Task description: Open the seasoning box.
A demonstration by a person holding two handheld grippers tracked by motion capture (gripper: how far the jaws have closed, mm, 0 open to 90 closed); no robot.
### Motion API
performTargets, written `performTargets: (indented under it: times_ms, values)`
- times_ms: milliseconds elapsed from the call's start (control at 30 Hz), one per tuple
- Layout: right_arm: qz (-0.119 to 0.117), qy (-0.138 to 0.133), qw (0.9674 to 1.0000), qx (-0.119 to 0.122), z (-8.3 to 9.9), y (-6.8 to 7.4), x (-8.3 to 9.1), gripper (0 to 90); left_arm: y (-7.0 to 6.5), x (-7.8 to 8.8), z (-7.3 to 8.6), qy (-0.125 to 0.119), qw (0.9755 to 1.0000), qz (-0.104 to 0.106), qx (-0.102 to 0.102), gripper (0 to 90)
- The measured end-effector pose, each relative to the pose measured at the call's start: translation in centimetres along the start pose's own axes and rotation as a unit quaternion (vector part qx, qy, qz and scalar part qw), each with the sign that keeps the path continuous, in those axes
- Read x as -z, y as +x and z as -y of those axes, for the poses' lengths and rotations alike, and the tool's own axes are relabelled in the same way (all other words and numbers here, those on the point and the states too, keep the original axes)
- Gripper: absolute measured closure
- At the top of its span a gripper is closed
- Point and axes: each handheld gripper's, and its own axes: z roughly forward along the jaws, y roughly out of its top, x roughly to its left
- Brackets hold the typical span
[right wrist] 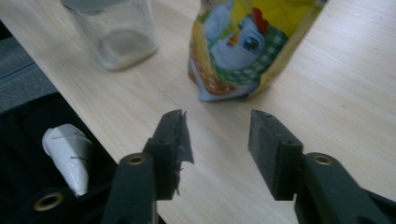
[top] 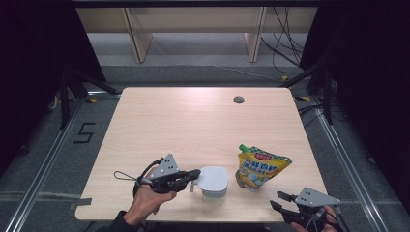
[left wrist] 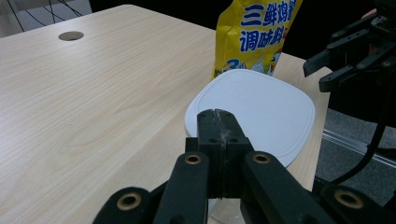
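Observation:
A clear container with a white squarish lid [top: 213,180] stands near the table's front edge. Just right of it a yellow seasoning pouch [top: 260,168] with a green cap stands upright. My left gripper [top: 196,174] points right, shut, its tips at the lid's near rim [left wrist: 254,109] with nothing visible between the jaws [left wrist: 217,114]. My right gripper [top: 276,199] hovers at the front right corner, open and holding nothing [right wrist: 217,116]. It faces the pouch's base [right wrist: 243,51], and the container [right wrist: 119,37], with a whitish layer at its bottom, stands farther left.
The light wooden table [top: 193,125] has a round cable hole [top: 238,100] at the back right. Its front edge lies close under both grippers. Dark floor, rails and cables surround it. A white object [right wrist: 70,154] lies below the table edge.

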Motion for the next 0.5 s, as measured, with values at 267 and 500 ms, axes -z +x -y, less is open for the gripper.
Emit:
performTargets:
  times_ms: [267, 500]
  values:
    - [-0.016, -0.046, 0.9984, 0.030, -1.3, 1.4, -0.3, 77.7, -0.1, 0.0, 0.1, -0.002, 0.9999, -0.003, 0.009, 88.9]
    - [-0.041, -0.060, 0.9961, 0.050, -2.3, 2.4, -1.5, 86.5, -0.1, 0.1, 0.2, -0.002, 0.9998, -0.007, 0.016, 88.9]
